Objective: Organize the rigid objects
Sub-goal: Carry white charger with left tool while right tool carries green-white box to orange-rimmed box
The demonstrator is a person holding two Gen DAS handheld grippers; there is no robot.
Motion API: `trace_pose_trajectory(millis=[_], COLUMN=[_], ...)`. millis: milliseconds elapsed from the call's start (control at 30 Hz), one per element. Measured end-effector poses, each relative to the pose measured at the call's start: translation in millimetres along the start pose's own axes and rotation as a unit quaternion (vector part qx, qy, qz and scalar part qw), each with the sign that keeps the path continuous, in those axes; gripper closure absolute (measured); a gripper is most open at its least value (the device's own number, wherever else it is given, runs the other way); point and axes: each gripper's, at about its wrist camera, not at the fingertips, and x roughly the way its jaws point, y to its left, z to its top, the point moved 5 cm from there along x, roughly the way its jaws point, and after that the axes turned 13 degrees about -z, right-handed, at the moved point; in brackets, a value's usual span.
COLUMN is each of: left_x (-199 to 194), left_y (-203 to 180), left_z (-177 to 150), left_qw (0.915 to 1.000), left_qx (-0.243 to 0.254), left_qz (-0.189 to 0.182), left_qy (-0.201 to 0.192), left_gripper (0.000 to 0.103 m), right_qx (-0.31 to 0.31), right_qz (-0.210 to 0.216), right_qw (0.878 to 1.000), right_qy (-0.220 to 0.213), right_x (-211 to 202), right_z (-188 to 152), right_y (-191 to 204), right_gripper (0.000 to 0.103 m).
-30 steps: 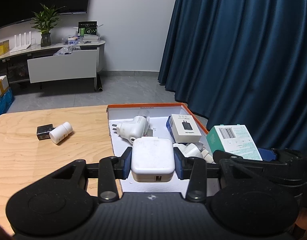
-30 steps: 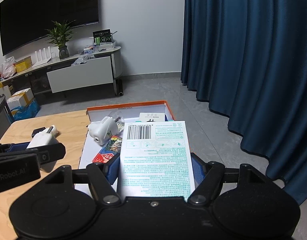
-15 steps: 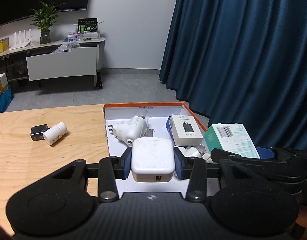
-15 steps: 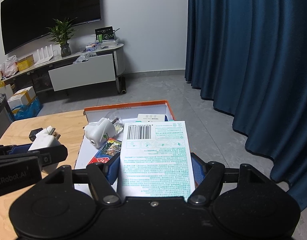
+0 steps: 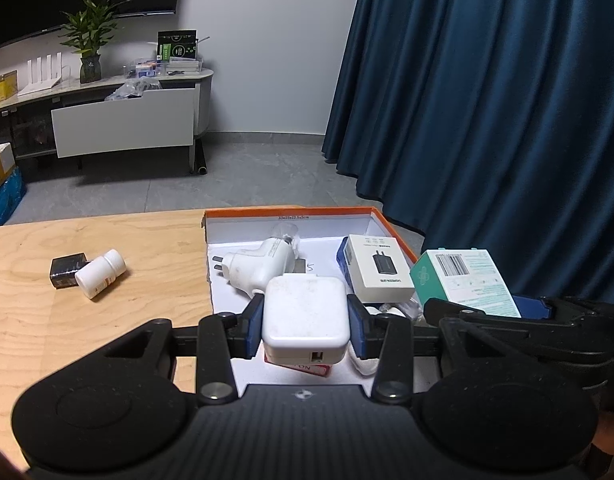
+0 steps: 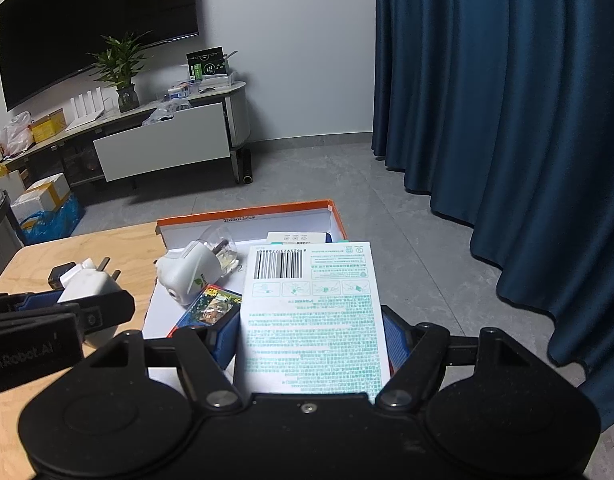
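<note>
My left gripper [image 5: 305,330] is shut on a white square charger [image 5: 305,318] and holds it above the near end of the orange-rimmed white box [image 5: 291,213]. My right gripper [image 6: 312,336] is shut on a teal-and-white carton [image 6: 313,312], held over the box's right side; the carton also shows in the left wrist view [image 5: 465,280]. In the box lie a white plug adapter [image 5: 259,266], a white charger package [image 5: 377,266] and a colourful card [image 6: 211,306].
A white pill bottle [image 5: 101,273] and a small black block [image 5: 67,275] lie on the wooden table [image 5: 107,320] left of the box. Blue curtains [image 5: 487,120] hang on the right. A TV cabinet [image 5: 123,124] stands far behind.
Both grippers have shifted slightly with their loads still held; the box and table items sit a little further left in the left wrist view. Nothing was let go.
</note>
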Motion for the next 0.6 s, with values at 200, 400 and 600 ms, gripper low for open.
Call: trace_pose_trajectory(millis=[200, 400, 600], left_x=[7, 16, 25], left_y=[0, 1, 4], left_z=[4, 10, 18], left_qw=[1.0, 1.0, 1.0], left_qx=[0.001, 0.001, -0.002], left_qz=[0.003, 0.003, 0.004], left_qy=[0.002, 0.002, 0.001], left_gripper=[0.06, 0.06, 0.06], right_qx=[0.0, 0.0, -0.004], right_qz=[0.003, 0.006, 0.008], right_qw=[1.0, 1.0, 1.0], right_qy=[-0.001, -0.002, -0.001], right_x=[10, 21, 34], right_z=[9, 24, 36], right_y=[3, 7, 11], right_gripper=[0.019, 0.019, 0.019])
